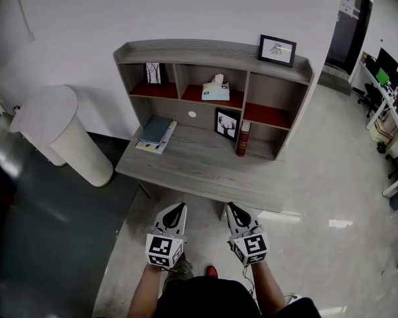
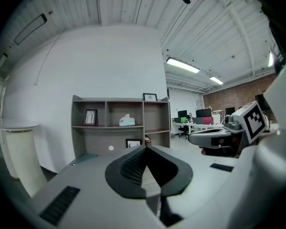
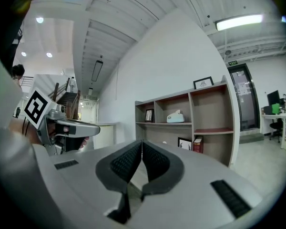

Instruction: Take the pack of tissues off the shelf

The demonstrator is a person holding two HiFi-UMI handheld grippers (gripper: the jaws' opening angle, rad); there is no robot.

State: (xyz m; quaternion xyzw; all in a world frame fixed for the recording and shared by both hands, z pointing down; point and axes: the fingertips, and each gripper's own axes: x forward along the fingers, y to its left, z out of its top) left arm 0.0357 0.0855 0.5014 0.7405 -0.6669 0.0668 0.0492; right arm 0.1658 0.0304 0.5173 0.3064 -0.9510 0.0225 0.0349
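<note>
"Two grippers are in view. How does each one stand?"

"The left gripper [image 1: 180, 207] has its jaws pressed together with nothing between them. The right gripper [image 1: 231, 206] is clenched the same way, also empty. The person holds them side by side, pointing toward the shelf unit [image 1: 212, 47], on the near side of the front edge of the desk [image 1: 199, 171]."

"Where is the pack of tissues?"

"The pack of tissues [image 1: 215, 90] sits in the middle upper compartment on the red board, with one tissue sticking up from its top. It is well apart from both grippers."

"What else does the unit carry?"

"A small framed picture [image 1: 152, 73] stands in the left compartment and a black frame [image 1: 276, 50] on the top board at the right. A third frame [image 1: 227, 124] leans at the back of the desk, with a red item [image 1: 243, 139] upright just beside it. A stack of books [image 1: 156, 134] lies on the desk's left part. A white rounded cabinet [image 1: 60, 131] stands left of the desk."
</note>
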